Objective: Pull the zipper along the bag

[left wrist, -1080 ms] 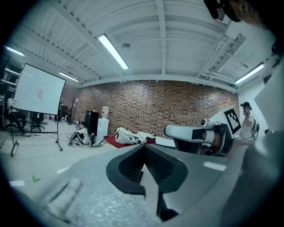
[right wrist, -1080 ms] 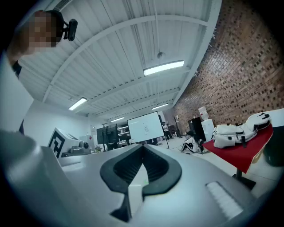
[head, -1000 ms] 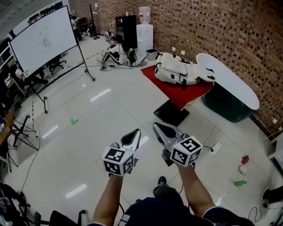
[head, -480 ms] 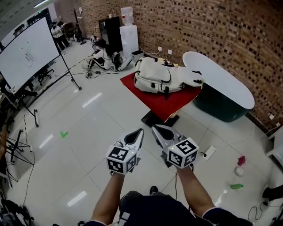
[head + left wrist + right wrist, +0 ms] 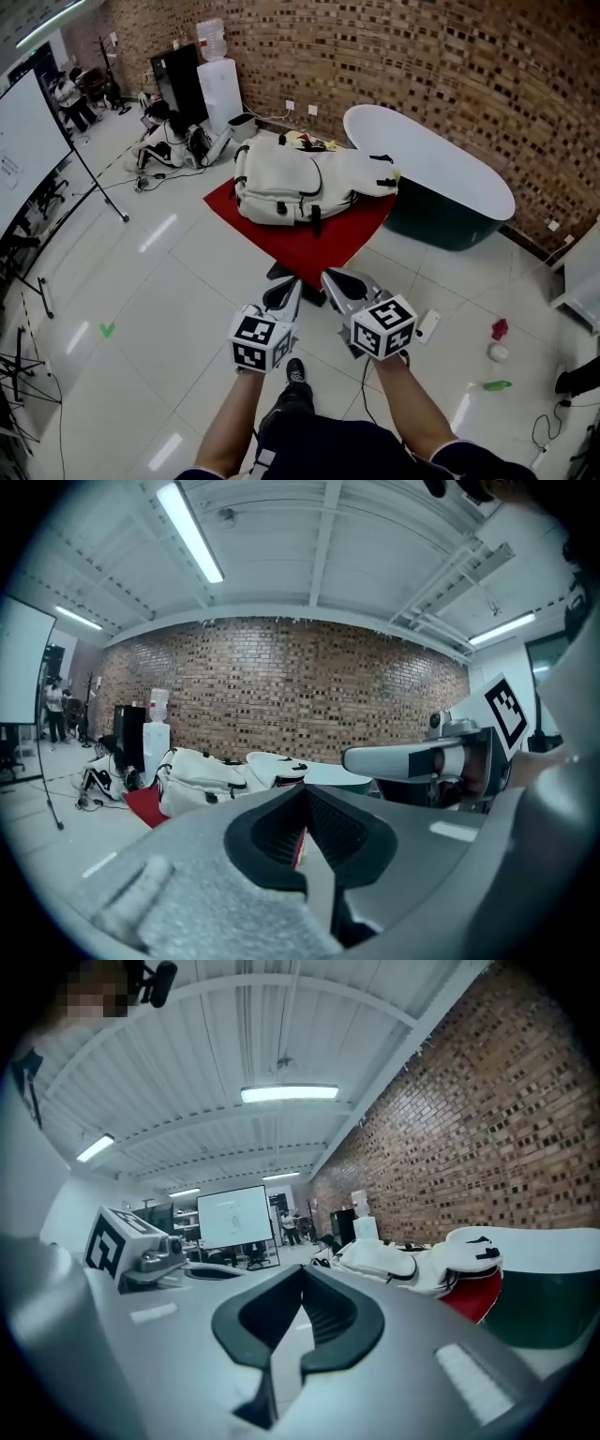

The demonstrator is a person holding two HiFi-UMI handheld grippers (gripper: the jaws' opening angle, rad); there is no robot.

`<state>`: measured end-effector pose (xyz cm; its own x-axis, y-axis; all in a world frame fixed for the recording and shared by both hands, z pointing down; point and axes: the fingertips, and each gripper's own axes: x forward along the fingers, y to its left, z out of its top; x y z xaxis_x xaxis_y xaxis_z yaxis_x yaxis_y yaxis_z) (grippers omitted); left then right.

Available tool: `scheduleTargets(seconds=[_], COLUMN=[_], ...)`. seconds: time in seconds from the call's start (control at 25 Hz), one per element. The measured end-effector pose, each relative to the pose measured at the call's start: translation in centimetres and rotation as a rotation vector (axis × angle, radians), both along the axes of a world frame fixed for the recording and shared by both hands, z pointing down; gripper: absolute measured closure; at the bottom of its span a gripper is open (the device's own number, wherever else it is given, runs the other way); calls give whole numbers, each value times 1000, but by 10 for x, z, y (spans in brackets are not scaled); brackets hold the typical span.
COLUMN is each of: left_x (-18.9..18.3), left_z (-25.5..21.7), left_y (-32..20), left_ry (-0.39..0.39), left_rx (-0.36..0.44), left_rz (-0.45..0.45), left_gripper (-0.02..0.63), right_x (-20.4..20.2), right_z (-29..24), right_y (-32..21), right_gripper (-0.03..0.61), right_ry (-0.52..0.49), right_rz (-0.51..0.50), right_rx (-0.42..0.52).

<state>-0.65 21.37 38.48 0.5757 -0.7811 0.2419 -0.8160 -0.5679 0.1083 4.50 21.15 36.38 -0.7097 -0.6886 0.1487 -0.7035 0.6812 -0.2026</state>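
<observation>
A white backpack [image 5: 300, 183] with black straps and zippers lies on a red-covered table [image 5: 309, 246], ahead of both grippers. It also shows in the left gripper view as the white bag [image 5: 202, 778] and in the right gripper view as the white bag [image 5: 403, 1265]. My left gripper [image 5: 289, 289] and right gripper [image 5: 337, 277] are held side by side in front of the person, short of the table. Both are shut with nothing between their jaws. The zipper pull is too small to make out.
A white-topped dark green tub [image 5: 441, 187] stands right of the table against the brick wall. A water dispenser [image 5: 217, 80] and a black cabinet [image 5: 176, 73] stand at the back left. Small items [image 5: 497, 339] lie on the tiled floor at right. A power strip [image 5: 427, 325] lies near the grippers.
The person has walked toward the table: the backpack and red cover have come nearer and moved left in the head view. Both grippers stay shut and held the same way.
</observation>
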Motion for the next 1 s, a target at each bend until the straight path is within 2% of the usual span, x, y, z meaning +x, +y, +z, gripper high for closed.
scheduleTargets(seconds=[0.08,0.28,0.52,0.76,1.0], left_x=[1,-6,-17,-16,-10], left_z=[7,32,63,90,108], left_y=[-29,-96,-169,-218,-264], left_ry=[-22,-2,-18,-45,-73], left_rx=[3,-31,-101,-161,-192], left_rz=[17,53,67,44,-47], left_gripper=[612,612,612,612,612], right_x=[1,-4,-11,-10,-5], right_z=[8,42,76,102,138], right_y=[-30,-103,-181,-236,-285], right_gripper=[575,574,574,574,574], right_ry=[40,123,139,133,154], right_rz=[35,107,137,106,23], right_rx=[-8,-55,-137,-193,-237])
